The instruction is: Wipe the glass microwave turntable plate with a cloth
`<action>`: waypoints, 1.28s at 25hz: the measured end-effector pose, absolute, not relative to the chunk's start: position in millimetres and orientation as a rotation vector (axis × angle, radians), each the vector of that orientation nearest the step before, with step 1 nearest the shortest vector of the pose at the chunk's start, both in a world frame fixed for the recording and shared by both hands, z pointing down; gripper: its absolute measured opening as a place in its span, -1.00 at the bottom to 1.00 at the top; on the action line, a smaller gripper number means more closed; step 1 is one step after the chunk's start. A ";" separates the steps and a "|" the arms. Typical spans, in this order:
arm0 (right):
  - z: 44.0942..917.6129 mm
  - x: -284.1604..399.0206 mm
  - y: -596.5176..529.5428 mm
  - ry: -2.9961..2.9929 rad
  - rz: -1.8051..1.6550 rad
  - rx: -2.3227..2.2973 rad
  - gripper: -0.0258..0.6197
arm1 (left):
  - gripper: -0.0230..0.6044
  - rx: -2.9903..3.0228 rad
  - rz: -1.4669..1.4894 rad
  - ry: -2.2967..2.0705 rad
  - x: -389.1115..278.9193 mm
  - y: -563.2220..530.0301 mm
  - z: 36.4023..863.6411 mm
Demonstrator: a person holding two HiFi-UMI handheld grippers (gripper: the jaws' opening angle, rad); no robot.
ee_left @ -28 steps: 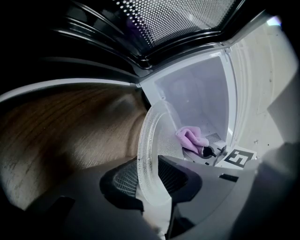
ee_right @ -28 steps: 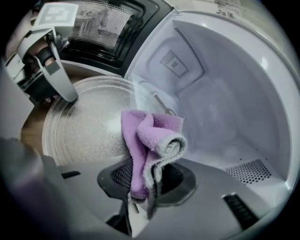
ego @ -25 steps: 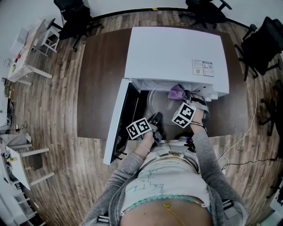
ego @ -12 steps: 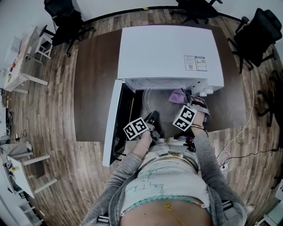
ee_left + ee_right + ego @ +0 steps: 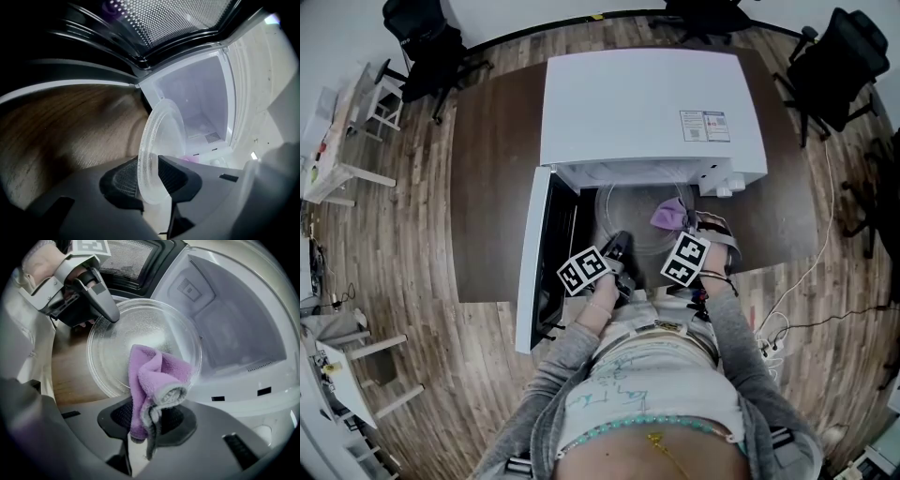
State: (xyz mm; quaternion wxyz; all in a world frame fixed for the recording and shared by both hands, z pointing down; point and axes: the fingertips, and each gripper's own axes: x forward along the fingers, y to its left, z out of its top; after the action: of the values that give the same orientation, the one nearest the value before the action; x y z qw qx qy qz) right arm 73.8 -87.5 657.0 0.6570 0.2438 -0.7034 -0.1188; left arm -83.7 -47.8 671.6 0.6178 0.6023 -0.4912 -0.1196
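Plate [image 5: 625, 204], near level, rim clamped in left gripper [image 5: 619, 247]; right gripper [image 5: 679, 226] pinches cloth [image 5: 667, 214] over it; brown table [image 5: 492, 187], wood floor [image 5: 403, 225].

You wear long grey sleeves [image 5: 733, 342] over a white shirt [image 5: 652, 370] scrawled with teal lettering. A string of teal beads [image 5: 649, 423] curves across your front, with a thin gold chain [image 5: 664, 448] just below it. A dark band [image 5: 718, 278] circles your right wrist. Your left gripper [image 5: 617, 251] and right gripper [image 5: 692, 225] have grey bodies and black mesh-textured pads [image 5: 122, 416]. Each carries a white cube [image 5: 584, 270] printed with black square markers.
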 end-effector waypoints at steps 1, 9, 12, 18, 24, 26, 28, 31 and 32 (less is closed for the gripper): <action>658.7 73.0 -84.3 -1.595 -0.267 0.544 -0.57 | -0.58 1.387 -0.274 -1.130 -83.5 -47.8 671.8; 662.8 59.8 -67.8 -1.608 -0.275 0.478 -0.57 | -0.58 1.384 -0.274 -1.130 -83.8 -48.2 671.9; 664.1 51.7 -60.9 -1.615 -0.285 0.444 -0.57 | -0.58 1.384 -0.273 -1.130 -83.7 -48.2 672.8; 666.8 26.4 -47.0 -1.642 -0.329 0.347 -0.57 | -0.58 1.382 -0.274 -1.130 -83.8 -49.0 672.8; 665.5 5.8 -42.4 -1.672 -0.367 0.293 -0.57 | -0.58 1.381 -0.273 -1.133 -83.9 -48.9 673.1; 663.0 2.7 -45.8 -1.698 -0.352 0.309 -0.57 | -0.58 1.380 -0.272 -1.130 -83.7 -49.0 673.7; 657.5 2.1 -51.3 -1.728 -0.333 0.342 -0.57 | -0.58 1.380 -0.270 -1.126 -83.4 -49.3 674.0; 648.5 3.4 -61.9 -1.745 -0.347 0.396 -0.57 | -0.58 1.378 -0.271 -1.124 -83.8 -48.9 673.9; 647.1 4.3 -65.3 -1.747 -0.350 0.409 -0.57 | -0.58 1.378 -0.272 -1.125 -83.9 -49.0 673.8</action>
State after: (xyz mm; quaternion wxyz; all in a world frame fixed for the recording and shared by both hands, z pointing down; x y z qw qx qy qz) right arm 4.3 -65.3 647.1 0.6105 0.1772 -0.7569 -0.1515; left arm -83.9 -49.0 673.8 0.6219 0.5996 -0.4896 -0.1182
